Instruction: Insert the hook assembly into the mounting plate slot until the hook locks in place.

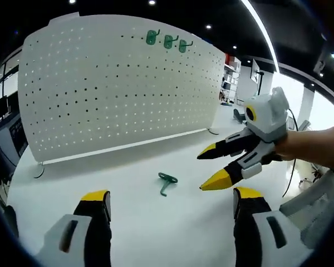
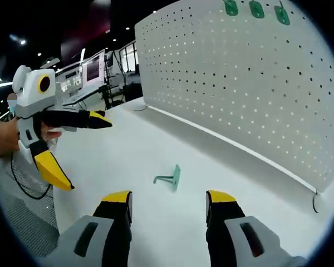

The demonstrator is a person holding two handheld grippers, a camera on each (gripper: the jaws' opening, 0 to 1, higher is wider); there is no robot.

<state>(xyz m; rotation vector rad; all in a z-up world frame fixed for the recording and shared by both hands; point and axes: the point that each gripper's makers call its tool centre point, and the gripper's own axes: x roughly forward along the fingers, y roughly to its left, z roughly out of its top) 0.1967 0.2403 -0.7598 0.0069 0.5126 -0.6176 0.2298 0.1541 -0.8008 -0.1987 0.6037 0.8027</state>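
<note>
Left gripper (image 1: 171, 203) sits low over the white table (image 1: 128, 228), jaws spread wide w/ nothing between them. Green hook (image 1: 167, 182) lies flat on the table ahead of those jaws, touching neither gripper. Right gripper (image 1: 211, 169) comes in from the right, hand-held, yellow-tipped jaws apart & empty, tips near the hook but off it. Behind stands the white pegboard (image 1: 117, 83), upright on the table, w/ three green hooks (image 1: 167, 40) already hung in a row near its top edge.

Right gripper view: own jaws also apart, hook (image 2: 169, 178) on the table just ahead; left gripper (image 2: 88, 150) at left, jaws wide; pegboard (image 2: 239, 83) at right.
</note>
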